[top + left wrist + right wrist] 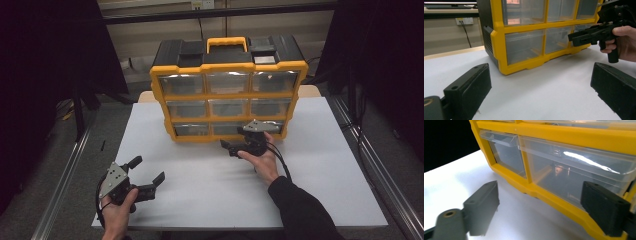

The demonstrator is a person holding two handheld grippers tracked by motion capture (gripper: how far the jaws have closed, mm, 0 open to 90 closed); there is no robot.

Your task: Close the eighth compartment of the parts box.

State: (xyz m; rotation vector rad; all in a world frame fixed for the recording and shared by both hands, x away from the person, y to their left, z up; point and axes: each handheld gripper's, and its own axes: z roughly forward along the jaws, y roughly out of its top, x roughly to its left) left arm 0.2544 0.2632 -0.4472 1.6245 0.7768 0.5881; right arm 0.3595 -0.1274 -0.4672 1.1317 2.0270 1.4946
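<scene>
so the right gripper (231, 148) sits jaws spread and empty just in front of the organizer's bottom-middle drawer (574, 177), way nearer than the left gripper (148, 176), also spread wide.

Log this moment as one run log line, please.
right hand-held gripper: open, empty, at bottom row of yellow drawer organizer | left hand-held gripper: open, empty, over white table

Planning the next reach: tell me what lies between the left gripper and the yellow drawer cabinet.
Nothing: between the left gripper and the drawer cabinet there is bare white table, seen in the high view.
</scene>
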